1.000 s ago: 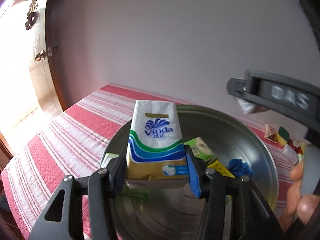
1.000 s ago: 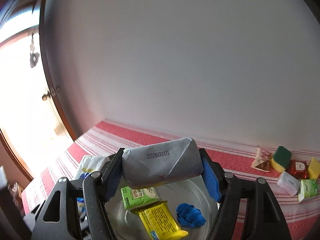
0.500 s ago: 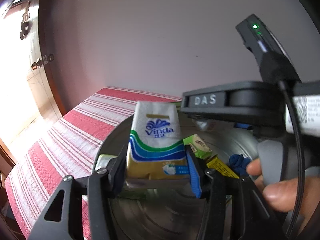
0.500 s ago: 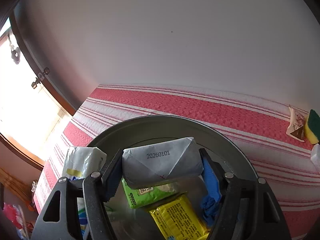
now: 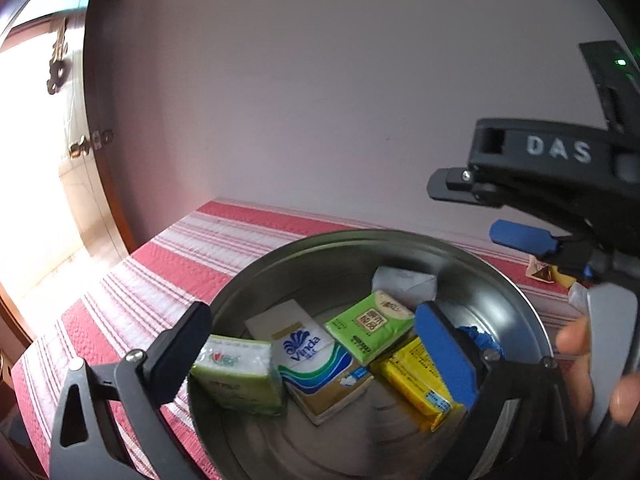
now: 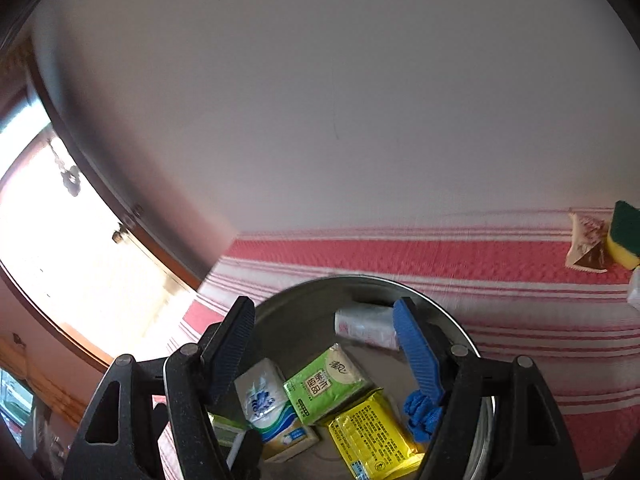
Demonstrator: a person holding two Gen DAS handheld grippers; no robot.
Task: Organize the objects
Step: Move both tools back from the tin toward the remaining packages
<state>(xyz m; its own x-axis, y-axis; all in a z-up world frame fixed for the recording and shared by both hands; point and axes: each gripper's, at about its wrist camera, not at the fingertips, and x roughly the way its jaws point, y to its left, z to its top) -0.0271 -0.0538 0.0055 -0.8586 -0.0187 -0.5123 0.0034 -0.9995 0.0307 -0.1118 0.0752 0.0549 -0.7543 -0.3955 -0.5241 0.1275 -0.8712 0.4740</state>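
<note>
A round metal bowl [image 5: 516,292] [image 6: 296,304] sits on the red-and-white striped cloth. In it lie the Vinda tissue pack [image 5: 316,364] [image 6: 266,404], a white-and-green pack [image 5: 236,376], a green pack [image 5: 370,320] [image 6: 328,386], a yellow pack [image 5: 416,384] [image 6: 372,436], a grey-white pack [image 5: 404,284] [image 6: 366,324] and a blue crumpled item [image 5: 482,338] [image 6: 420,416]. My left gripper [image 5: 316,352] is open and empty just above the bowl. My right gripper [image 6: 324,340] is open and empty over the bowl; it also shows in the left wrist view [image 5: 520,236].
Small items lie at the cloth's far right by the wall: a brown-and-white sachet [image 6: 586,248] and a green-and-yellow sponge [image 6: 626,236]. A plain wall runs behind. A window with a wooden frame [image 5: 100,200] is on the left.
Both grippers opened. The left one let go of the Vinda pack and the right one let go of the grey-white pack; both packs now lie in the bowl.
</note>
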